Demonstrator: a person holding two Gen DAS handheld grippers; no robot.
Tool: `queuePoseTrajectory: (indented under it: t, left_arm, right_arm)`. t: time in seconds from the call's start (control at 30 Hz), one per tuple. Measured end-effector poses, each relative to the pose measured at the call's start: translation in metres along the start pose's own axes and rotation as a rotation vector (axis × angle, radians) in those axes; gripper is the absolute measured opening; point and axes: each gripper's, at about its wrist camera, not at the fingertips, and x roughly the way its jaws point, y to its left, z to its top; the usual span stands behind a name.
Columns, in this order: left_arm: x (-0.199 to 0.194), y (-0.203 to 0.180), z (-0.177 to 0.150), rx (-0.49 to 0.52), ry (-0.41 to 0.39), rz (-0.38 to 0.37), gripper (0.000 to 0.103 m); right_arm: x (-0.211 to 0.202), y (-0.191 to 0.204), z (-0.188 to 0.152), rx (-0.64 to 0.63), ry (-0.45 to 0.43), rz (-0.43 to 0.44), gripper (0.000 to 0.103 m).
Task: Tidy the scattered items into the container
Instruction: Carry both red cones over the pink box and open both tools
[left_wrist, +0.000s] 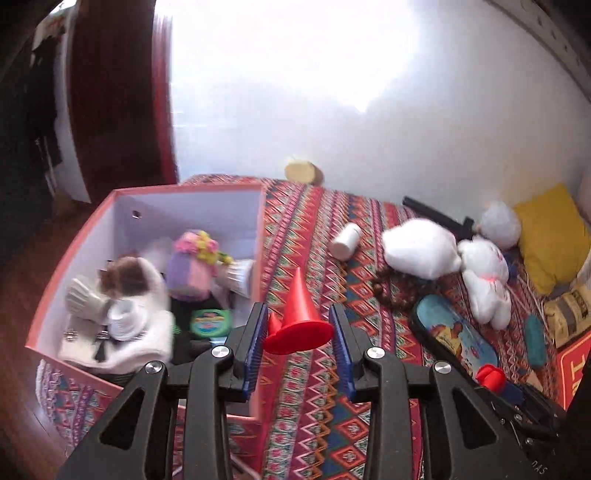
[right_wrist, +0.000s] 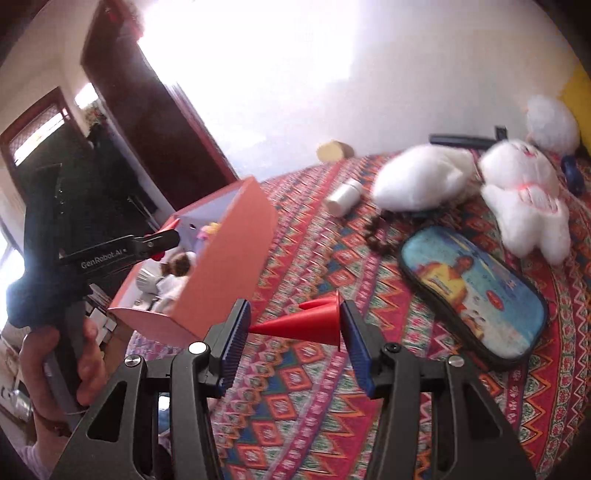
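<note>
A pink box (left_wrist: 190, 189) stands on the patterned bedspread at left and holds several items, among them plush toys and a green tin. My left gripper (left_wrist: 298, 325) is shut on a red cone (left_wrist: 300, 314), held upright by its base just right of the box. My right gripper (right_wrist: 293, 326) is shut on another red cone (right_wrist: 306, 326), lying sideways between the pads, right of the box (right_wrist: 229, 251). A white bottle (left_wrist: 345, 242), a white pillow-like plush (left_wrist: 417, 247), a white bunny (left_wrist: 484, 277) and a blue pouch (left_wrist: 456, 332) lie scattered on the bed.
A brown bead string (left_wrist: 393, 291) lies by the pouch. A yellow cushion (left_wrist: 550, 236), a yellow round object (left_wrist: 301, 171) by the wall, a black bar (left_wrist: 439, 218) and a teal item (left_wrist: 535, 339) are further off. The left handle (right_wrist: 92, 258) shows in the right view.
</note>
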Motion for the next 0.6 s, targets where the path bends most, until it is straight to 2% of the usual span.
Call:
queuePoseTrajectory:
  t: [0.07,0.27,0.37,0.47,0.57,0.6]
  left_arm:
    - [-0.013,0.019,0.006,-0.024,-0.033,-0.005,0.031]
    - [-0.026,0.084,0.017,-0.099,-0.075,0.046,0.031]
    - [-0.022,0.111,0.017,-0.114,-0.072,0.049,0.031]
    - [-0.013,0.133,0.016,-0.126,-0.068,0.088,0.031]
    - [-0.006,0.154,0.016,-0.16,-0.062,0.102,0.031]
    - [-0.005,0.16,0.017,-0.173,-0.061,0.109,0.033]
  right_arm:
    - [0.001,0.022,0.004,-0.019,-0.009,0.022,0.049]
    - [0.026,0.096,0.03,-0.093,-0.017,0.085,0.048]
    - [0.046,0.136,0.045,-0.149,-0.009,0.114,0.048]
    - [0.069,0.171,0.057,-0.199,0.011,0.131,0.048]
    - [0.088,0.191,0.062,-0.218,0.025,0.152,0.049]
    - [0.094,0.196,0.064,-0.217,0.026,0.149,0.056]
